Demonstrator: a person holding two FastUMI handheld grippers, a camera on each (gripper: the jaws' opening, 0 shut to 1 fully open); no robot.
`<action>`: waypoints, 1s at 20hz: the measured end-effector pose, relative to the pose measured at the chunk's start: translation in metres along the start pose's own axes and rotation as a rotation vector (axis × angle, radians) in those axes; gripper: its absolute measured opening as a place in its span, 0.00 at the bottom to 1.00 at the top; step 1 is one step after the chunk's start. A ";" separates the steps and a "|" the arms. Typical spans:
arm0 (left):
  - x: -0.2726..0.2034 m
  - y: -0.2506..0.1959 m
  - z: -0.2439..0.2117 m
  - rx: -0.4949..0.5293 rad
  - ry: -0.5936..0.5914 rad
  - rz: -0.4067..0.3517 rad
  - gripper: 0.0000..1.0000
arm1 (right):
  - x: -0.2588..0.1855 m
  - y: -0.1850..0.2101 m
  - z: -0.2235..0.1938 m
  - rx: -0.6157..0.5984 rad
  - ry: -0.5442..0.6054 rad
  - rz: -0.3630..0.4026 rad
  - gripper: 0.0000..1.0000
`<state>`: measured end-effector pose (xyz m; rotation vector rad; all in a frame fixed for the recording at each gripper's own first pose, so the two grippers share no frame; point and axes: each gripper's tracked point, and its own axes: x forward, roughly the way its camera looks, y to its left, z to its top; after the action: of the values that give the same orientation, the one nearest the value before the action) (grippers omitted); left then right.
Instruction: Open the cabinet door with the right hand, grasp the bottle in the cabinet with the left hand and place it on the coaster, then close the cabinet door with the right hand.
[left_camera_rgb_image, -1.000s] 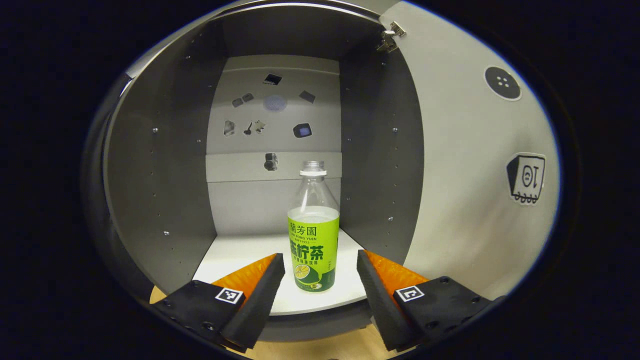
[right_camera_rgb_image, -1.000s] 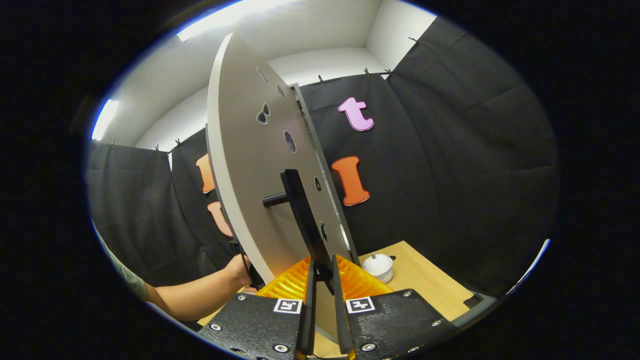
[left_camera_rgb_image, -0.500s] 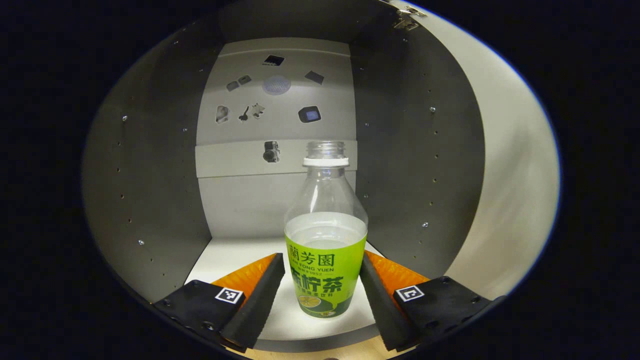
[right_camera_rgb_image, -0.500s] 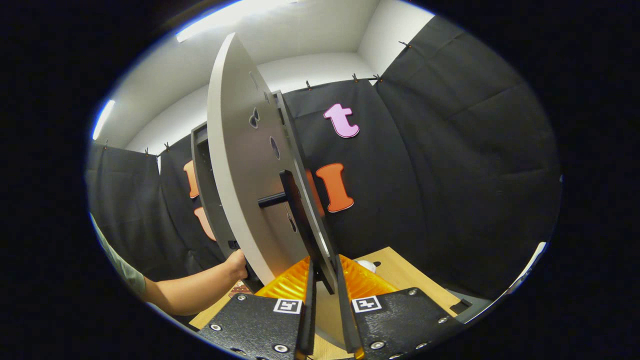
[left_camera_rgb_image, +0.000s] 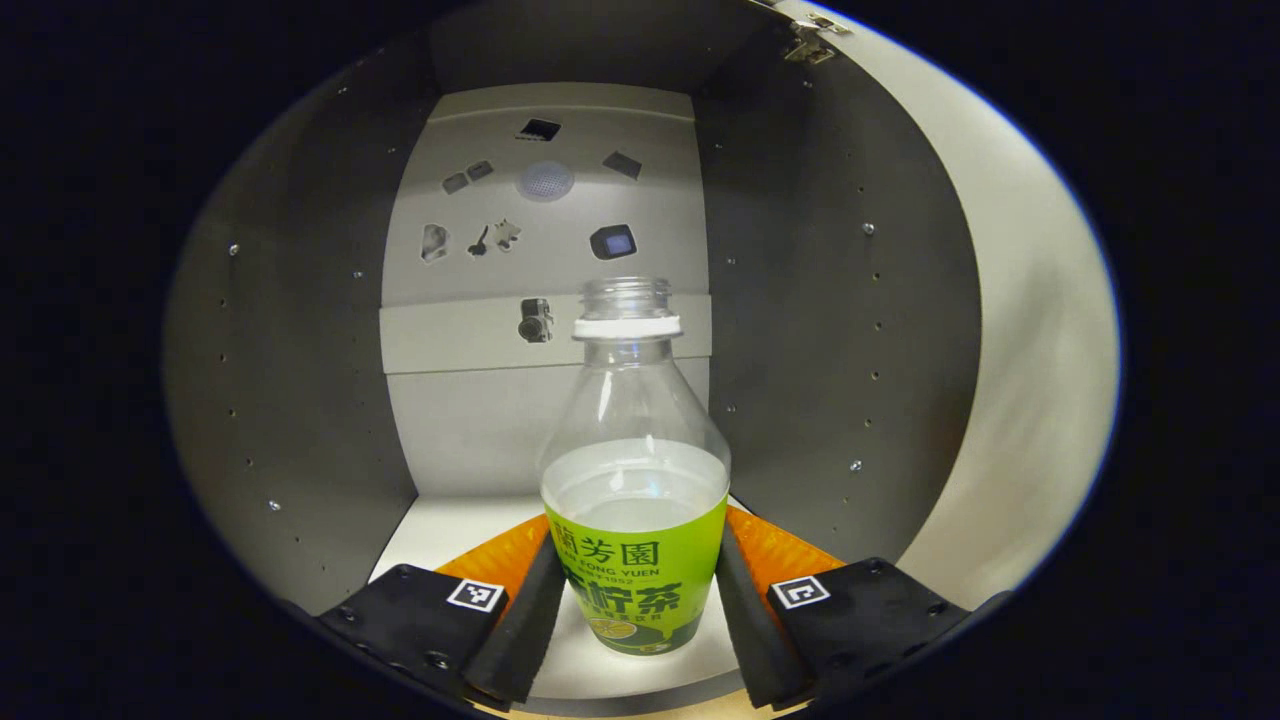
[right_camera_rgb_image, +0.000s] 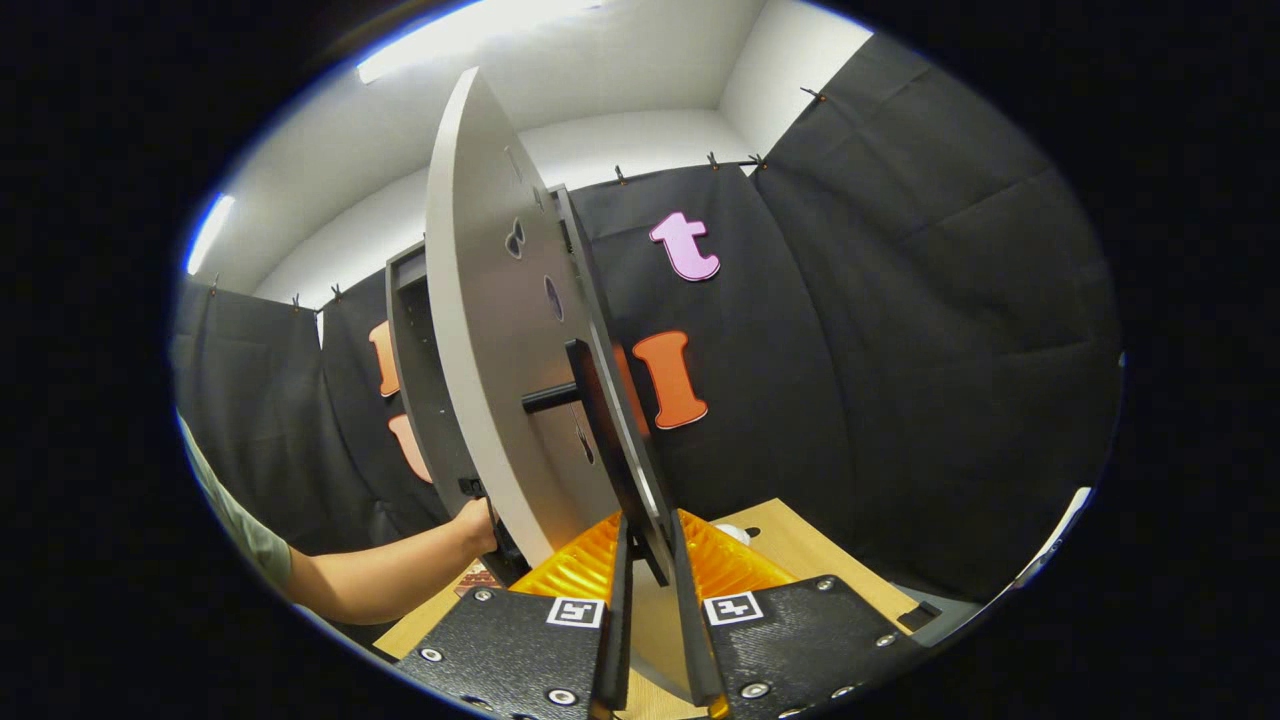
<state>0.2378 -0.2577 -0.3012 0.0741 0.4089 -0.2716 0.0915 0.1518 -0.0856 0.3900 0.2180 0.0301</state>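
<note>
The right gripper (right_camera_rgb_image: 648, 600) pinches the door handle (right_camera_rgb_image: 600, 440), keeping the door open; the left gripper's (left_camera_rgb_image: 634, 590) jaws bracket the bottle (left_camera_rgb_image: 634, 500), contact unclear.

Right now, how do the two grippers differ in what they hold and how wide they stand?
The left gripper brackets the upright bottle, fingers wide; contact is unclear. The right gripper is nearly closed on the cabinet door handle. The left reaches inside the cabinet; the right stays outside. Both are engaged.

Bottle (left_camera_rgb_image: 633, 500) – clear, green label, white neck ring; cabinet (left_camera_rgb_image: 300, 380) – grey; door (right_camera_rgb_image: 490, 380) – pale grey.
</note>
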 end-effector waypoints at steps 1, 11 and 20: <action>-0.007 0.002 0.004 0.001 -0.008 -0.002 0.80 | -0.001 -0.001 0.000 -0.001 0.000 0.003 0.23; -0.107 0.020 0.010 0.012 -0.050 0.039 0.78 | -0.012 -0.012 -0.018 -0.047 0.055 0.030 0.59; -0.213 0.051 -0.011 0.019 -0.088 0.174 0.82 | -0.027 -0.013 -0.010 -0.047 0.013 0.126 0.75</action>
<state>0.0596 -0.1548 -0.2251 0.1148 0.3105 -0.1070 0.0630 0.1415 -0.0946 0.3567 0.2049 0.1613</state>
